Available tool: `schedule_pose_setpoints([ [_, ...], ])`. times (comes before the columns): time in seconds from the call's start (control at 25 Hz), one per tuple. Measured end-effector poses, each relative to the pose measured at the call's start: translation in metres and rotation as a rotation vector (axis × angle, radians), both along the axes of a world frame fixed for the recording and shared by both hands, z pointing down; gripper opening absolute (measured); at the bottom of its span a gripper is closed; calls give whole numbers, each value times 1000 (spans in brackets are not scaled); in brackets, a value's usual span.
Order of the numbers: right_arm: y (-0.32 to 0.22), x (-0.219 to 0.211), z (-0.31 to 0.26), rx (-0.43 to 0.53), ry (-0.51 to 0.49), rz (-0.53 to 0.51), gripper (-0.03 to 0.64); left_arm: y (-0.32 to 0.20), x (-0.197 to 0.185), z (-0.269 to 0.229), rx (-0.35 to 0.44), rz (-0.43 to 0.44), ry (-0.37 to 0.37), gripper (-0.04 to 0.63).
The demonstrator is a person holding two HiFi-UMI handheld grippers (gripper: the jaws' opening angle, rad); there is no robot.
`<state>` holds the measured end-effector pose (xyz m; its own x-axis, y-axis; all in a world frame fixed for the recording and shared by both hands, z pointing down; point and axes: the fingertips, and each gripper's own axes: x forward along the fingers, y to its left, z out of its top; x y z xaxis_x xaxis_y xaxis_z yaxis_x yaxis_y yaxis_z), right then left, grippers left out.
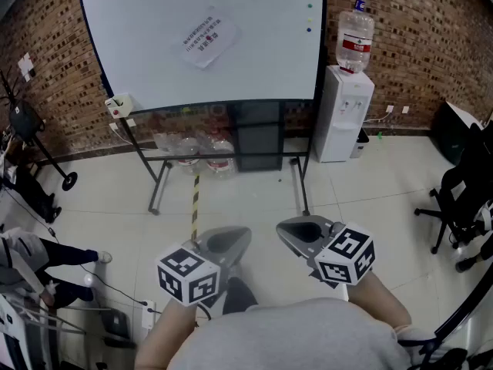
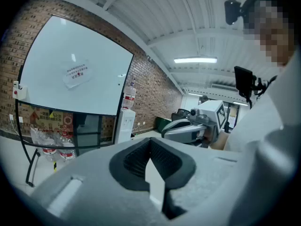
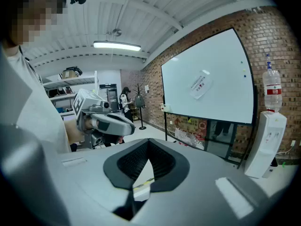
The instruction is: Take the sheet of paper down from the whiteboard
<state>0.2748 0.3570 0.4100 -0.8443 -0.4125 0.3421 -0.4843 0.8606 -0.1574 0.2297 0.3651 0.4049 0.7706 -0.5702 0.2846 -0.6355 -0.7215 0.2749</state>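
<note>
A white sheet of paper (image 1: 206, 37) with print hangs tilted on the upper middle of the whiteboard (image 1: 154, 60). The same sheet (image 2: 77, 73) shows far ahead in the left gripper view, and the sheet (image 3: 200, 84) in the right gripper view. My left gripper (image 1: 229, 243) is held low, close to my body, jaws shut and empty. My right gripper (image 1: 296, 233) hangs beside it, also shut with nothing held. Both are well short of the board. The left gripper (image 3: 110, 122) and right gripper (image 2: 181, 128) see each other.
A water dispenser (image 1: 344, 110) with a bottle (image 1: 355, 37) stands right of the board. Water bottles (image 1: 202, 154) lie under the board's frame. An office chair (image 1: 462, 199) is at right; a person's legs (image 1: 46, 253), cables and stands crowd the left. Brick wall behind.
</note>
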Motion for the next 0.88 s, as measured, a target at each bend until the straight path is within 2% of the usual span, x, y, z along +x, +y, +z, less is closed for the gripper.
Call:
schedule_pose_setpoints([
  [0.12, -57, -29, 5, -27, -33, -5, 0, -59, -29, 13, 20, -24, -40, 0],
  [0.36, -198, -95, 12, -45, -53, 23, 0, -204, -104, 17, 18, -20, -56, 0],
  [0.48, -274, -131, 8, -11, -25, 50, 0, -279, -146, 6, 34, 0, -64, 0],
  [0.64, -338, -172, -7, 38, 1, 68, 0, -348, -189, -7, 56, -13, -51, 0],
  [0.88, -422, -183, -14, 144, 102, 139, 0, -422, -214, -13, 58, 10, -28, 0],
])
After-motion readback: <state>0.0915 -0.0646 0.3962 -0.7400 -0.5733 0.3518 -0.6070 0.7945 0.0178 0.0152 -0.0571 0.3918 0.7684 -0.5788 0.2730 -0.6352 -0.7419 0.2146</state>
